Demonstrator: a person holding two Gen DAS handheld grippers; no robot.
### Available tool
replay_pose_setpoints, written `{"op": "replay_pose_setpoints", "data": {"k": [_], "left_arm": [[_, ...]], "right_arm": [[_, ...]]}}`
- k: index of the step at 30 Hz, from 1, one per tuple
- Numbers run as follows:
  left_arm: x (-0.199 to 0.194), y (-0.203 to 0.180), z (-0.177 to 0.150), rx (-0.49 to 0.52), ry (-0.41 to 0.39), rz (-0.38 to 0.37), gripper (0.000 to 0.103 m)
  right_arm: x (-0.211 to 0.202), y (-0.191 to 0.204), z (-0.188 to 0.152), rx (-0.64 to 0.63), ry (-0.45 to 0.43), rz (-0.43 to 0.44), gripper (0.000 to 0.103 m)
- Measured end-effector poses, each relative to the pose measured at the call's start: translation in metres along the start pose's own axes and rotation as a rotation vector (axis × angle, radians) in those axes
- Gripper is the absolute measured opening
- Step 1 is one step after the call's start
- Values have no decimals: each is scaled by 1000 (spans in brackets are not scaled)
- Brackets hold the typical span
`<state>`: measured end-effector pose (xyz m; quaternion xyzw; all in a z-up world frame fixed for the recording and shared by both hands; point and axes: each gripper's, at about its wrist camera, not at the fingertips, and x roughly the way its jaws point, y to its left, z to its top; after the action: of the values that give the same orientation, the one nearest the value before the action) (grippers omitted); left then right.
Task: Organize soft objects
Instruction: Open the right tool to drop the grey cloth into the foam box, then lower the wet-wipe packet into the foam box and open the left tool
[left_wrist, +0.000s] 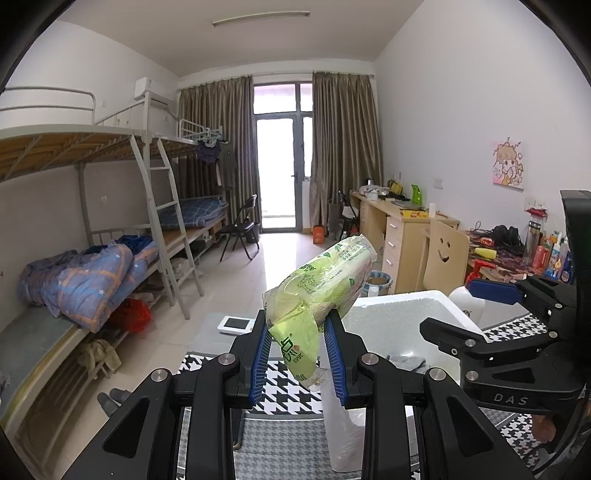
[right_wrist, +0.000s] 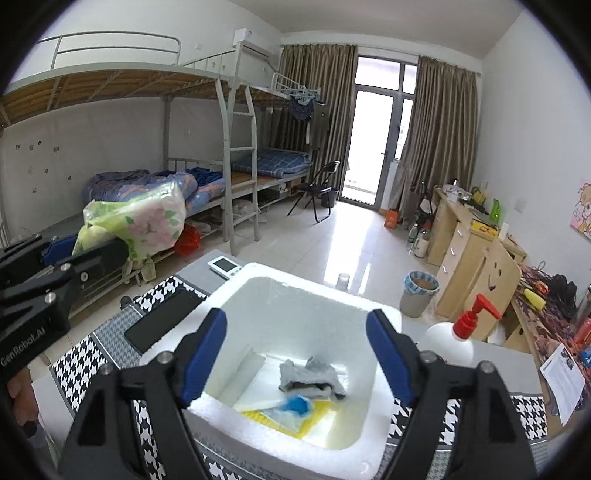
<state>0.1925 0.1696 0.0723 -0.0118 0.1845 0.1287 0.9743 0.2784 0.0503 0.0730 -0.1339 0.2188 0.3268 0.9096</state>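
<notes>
My left gripper (left_wrist: 297, 354) is shut on a soft green tissue pack (left_wrist: 321, 284) and holds it up in the air, left of the white foam box (left_wrist: 399, 314). The same pack (right_wrist: 144, 218) shows at the left of the right wrist view, held by the left gripper (right_wrist: 92, 251). My right gripper (right_wrist: 295, 354) is open and empty, just above the foam box (right_wrist: 258, 280). Inside the box lie a grey cloth (right_wrist: 310, 373), a blue soft item (right_wrist: 297, 404) and a yellow sheet (right_wrist: 280, 421). The right gripper (left_wrist: 469, 306) also shows open over the box in the left wrist view.
The box stands on a table with a houndstooth cloth (right_wrist: 85, 362). A black phone (right_wrist: 162, 325) lies left of the box. A white pump bottle with a red top (right_wrist: 458, 332) stands right of it. A small white device (right_wrist: 225, 266) lies at the table's far edge.
</notes>
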Motion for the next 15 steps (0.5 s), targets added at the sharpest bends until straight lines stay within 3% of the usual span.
{"op": "replay_pose_setpoints", "data": {"k": [15], "left_arm": [[-1,-7,1,14,5,-31,31]], "right_arm": [[-22,-15,-7,15,-24,-14,82]]}}
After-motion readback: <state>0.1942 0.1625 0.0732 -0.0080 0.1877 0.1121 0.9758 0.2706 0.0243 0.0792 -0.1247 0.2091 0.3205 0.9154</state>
